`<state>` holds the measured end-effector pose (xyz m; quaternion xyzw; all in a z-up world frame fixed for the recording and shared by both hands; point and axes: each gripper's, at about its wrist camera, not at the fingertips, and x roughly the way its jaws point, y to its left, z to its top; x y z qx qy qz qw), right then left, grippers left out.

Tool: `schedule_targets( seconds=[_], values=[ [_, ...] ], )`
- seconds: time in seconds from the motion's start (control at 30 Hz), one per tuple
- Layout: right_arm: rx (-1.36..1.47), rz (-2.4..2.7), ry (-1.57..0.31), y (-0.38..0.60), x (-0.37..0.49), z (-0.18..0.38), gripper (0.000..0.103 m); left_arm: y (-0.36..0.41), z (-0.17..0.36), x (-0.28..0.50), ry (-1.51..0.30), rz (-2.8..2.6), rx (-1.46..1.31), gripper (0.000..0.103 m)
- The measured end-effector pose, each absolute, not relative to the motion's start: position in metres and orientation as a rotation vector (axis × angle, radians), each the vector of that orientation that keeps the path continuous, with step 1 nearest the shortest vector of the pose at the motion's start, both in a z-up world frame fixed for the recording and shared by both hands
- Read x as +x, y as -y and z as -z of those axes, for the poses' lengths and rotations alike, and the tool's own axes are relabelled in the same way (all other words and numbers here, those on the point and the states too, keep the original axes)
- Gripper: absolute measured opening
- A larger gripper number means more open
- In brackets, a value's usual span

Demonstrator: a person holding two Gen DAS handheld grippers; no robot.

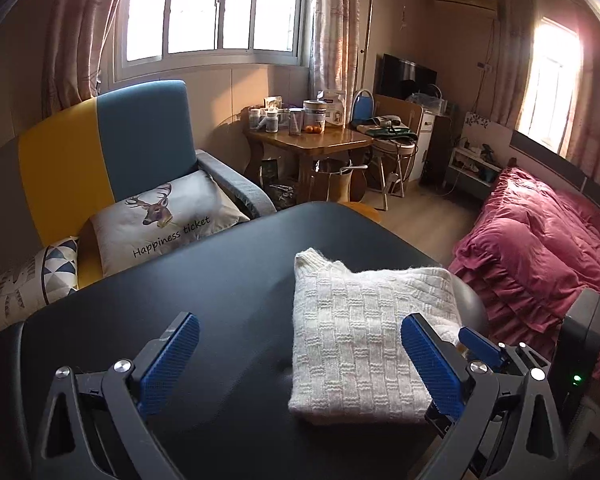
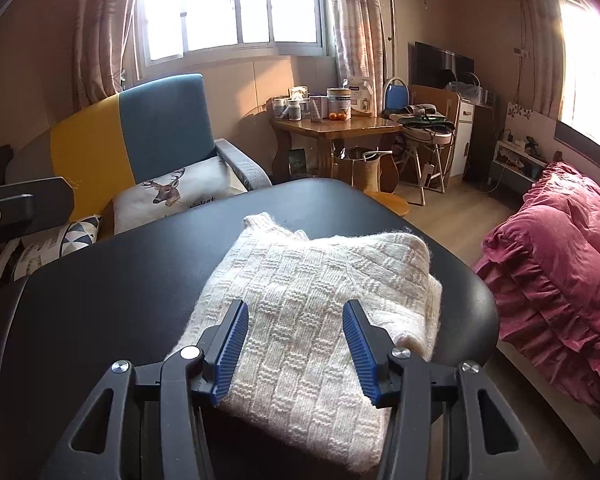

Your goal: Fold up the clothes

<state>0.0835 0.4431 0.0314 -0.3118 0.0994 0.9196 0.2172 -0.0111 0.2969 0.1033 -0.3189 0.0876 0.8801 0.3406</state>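
Where it lies folded, sweater (image 2: pixel 308 312) collar points away — table (image 2: pixel 120 280)

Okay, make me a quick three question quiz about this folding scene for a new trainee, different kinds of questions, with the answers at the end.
1. True or false: the white knit sweater lies folded on the black table.
2. Multiple choice: how do the jaws of the left gripper stand? A) shut on the sweater B) open, gripping nothing C) shut on a cushion.
3. Fill in: in the right wrist view, the right gripper is open with the ____ showing between its fingers.

Key
1. True.
2. B.
3. Sweater.
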Motion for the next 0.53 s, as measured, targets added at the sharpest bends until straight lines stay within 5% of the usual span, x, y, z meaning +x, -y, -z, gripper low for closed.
schedule_targets(
  seconds=[0.53],
  values=[
    [-0.897, -2.501, -0.316, -0.456, 0.093, -0.017, 0.050, -0.310, -0.075, -0.011, -0.318, -2.316, -0.897, 0.095]
  ],
)
